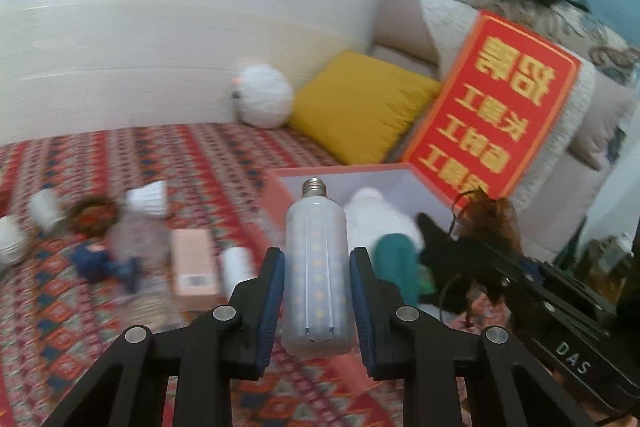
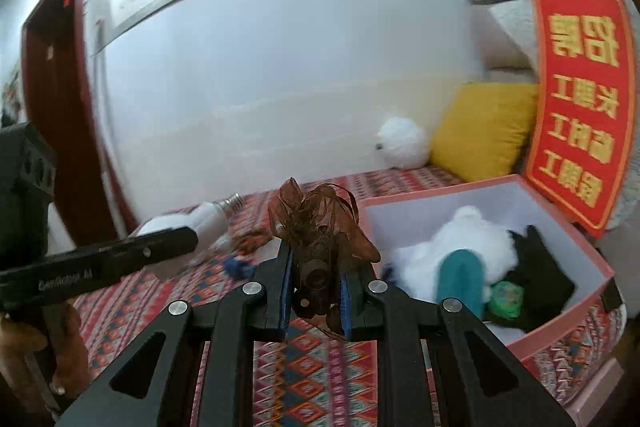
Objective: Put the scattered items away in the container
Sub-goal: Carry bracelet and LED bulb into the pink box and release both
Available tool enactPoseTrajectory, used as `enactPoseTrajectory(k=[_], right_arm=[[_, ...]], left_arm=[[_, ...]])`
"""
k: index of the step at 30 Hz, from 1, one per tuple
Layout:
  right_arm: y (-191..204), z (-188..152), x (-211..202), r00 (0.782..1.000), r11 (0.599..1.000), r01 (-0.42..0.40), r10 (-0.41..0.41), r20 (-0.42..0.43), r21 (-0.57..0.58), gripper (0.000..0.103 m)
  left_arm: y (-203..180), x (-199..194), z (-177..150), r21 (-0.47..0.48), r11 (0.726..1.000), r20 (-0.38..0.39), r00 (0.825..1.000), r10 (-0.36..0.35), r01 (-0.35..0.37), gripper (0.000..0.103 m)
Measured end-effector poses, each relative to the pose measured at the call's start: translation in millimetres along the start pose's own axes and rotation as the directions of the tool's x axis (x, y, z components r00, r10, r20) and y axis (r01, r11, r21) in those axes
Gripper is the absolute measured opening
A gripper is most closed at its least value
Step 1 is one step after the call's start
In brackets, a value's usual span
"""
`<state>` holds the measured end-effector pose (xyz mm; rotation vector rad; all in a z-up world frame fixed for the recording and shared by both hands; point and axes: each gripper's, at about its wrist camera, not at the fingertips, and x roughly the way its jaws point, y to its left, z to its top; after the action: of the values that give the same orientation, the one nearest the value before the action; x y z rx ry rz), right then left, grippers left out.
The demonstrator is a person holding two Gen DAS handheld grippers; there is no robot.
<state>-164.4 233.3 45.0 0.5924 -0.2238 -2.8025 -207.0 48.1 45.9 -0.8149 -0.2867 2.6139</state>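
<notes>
My left gripper (image 1: 317, 259) is shut on a white LED corn bulb (image 1: 315, 267), held upright with its screw cap pointing away, just short of the pink box (image 1: 280, 183). My right gripper (image 2: 314, 269) is shut on a brown ribbon hair clip (image 2: 316, 227), left of the same pink box (image 2: 592, 259). The box holds a white plush toy (image 2: 460, 247), a teal item (image 2: 458, 279), a black item (image 2: 540, 267) and a small green one (image 2: 508, 297). In the left wrist view the right gripper (image 1: 500, 267) with the clip hangs over the box's right side.
Several items lie scattered on the patterned red cover (image 1: 120, 163): a pink carton (image 1: 194, 267), white bulbs (image 1: 148, 199), a blue toy (image 1: 104, 263), a brown ring (image 1: 94, 215). A red lid with gold characters (image 1: 492, 119) leans behind the box. A yellow cushion (image 1: 360, 107) and white plush (image 1: 262, 95) sit by the wall.
</notes>
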Motion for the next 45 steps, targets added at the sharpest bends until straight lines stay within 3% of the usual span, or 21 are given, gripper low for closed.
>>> enactPoseTrajectory(k=[7,13,20,22,23,24,26,27,33,36,41,45], right_arm=[[-68.4,10.4,-1.9,0.991,0.986,0.127,-0.131,0.032,0.113,0.019],[-128.1,15.7,19.0,0.978,0.954,0.202,-0.209,0.006,0.22,0.019],[-170.7,8.0,58.2,0.952,0.92,0.305,-0.297,-0.069,0.247,0.02],[-176.2,3.6,67.8,0.937,0.909,0.348,-0.336,-0.09,0.23,0.029],[-179.0,1.4,72.6,0.929,0.902,0.37,-0.356,-0.101,0.221,0.05],[-181.8,-0.8,77.4,0.92,0.896,0.391,-0.375,-0.111,0.212,0.077],[-187.3,-5.2,87.0,0.901,0.881,0.433,-0.414,-0.13,0.193,0.095],[-189.0,-6.0,86.9,0.897,0.876,0.441,-0.423,-0.126,0.198,0.095],[-179.9,0.4,61.3,0.916,0.872,0.391,-0.4,-0.032,0.294,0.095],[-151.5,8.7,55.0,0.926,0.89,0.352,-0.376,0.028,0.291,0.096],[-72.8,19.8,61.6,0.96,0.955,0.233,-0.256,0.113,0.182,0.099],[-0.2,18.2,88.3,0.987,0.99,0.137,-0.138,0.086,0.022,0.1]], left_arm=[[-42.7,55.0,12.3,0.037,0.997,-0.05,0.997,-0.065,0.067,0.027],[-68.9,112.7,26.4,0.053,0.993,-0.096,0.991,-0.096,0.101,0.028],[-92.0,182.3,26.1,0.11,0.99,-0.176,0.982,-0.066,0.087,0.028],[-94.6,208.5,20.2,0.138,0.986,-0.251,0.966,-0.058,0.095,0.034],[-92.8,212.8,17.8,0.132,0.986,-0.269,0.961,-0.06,0.098,0.048],[-90.9,217.0,15.3,0.127,0.987,-0.285,0.956,-0.062,0.102,0.053],[-82.5,203.2,18.4,0.114,0.989,-0.231,0.971,-0.065,0.093,0.083],[-78.2,196.3,19.9,0.107,0.99,-0.204,0.977,-0.066,0.089,0.085],[-44.6,148.1,33.9,0.071,0.996,-0.121,0.992,-0.038,0.047,0.088],[-20.9,118.0,33.1,0.068,0.998,-0.091,0.996,0.004,0.002,0.088],[32.9,68.3,18.5,0.014,0.996,-0.067,0.994,0.088,-0.087,0.09],[89.2,30.2,-2.9,-0.026,0.979,-0.06,0.978,0.199,-0.2,0.091]])
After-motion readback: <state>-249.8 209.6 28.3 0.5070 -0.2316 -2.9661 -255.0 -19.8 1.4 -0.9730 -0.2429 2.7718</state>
